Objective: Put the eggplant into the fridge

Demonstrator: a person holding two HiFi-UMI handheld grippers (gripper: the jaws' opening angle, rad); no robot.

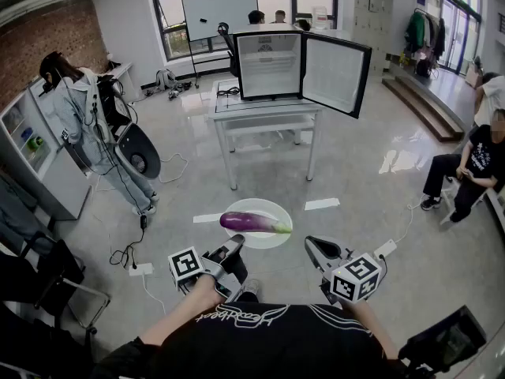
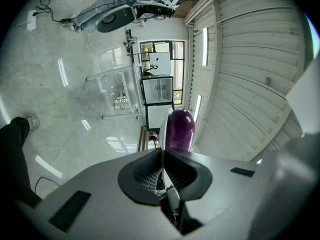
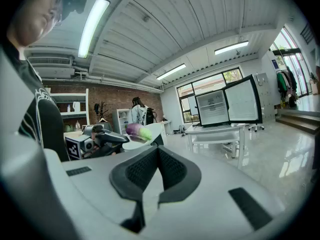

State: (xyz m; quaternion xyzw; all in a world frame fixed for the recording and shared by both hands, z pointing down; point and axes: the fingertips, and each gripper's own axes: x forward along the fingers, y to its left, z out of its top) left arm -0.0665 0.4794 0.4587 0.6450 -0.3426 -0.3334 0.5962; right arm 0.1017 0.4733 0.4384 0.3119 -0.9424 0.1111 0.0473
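Carrying the eggplant on a plate toward the open fridge

The left gripper is clamped on the near rim of a white plate, and the eggplant lies across it. The right gripper is closed and empty. Next, I judge: cross to the far table with the plate level and reach the mini fridge, whose door stands open.

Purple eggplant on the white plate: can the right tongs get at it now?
Probably yes. The purple eggplant lies uncovered on the white round plate, whose rim the left tongs pinch. The right tongs are empty and shut beside it, nothing between; they must open first.
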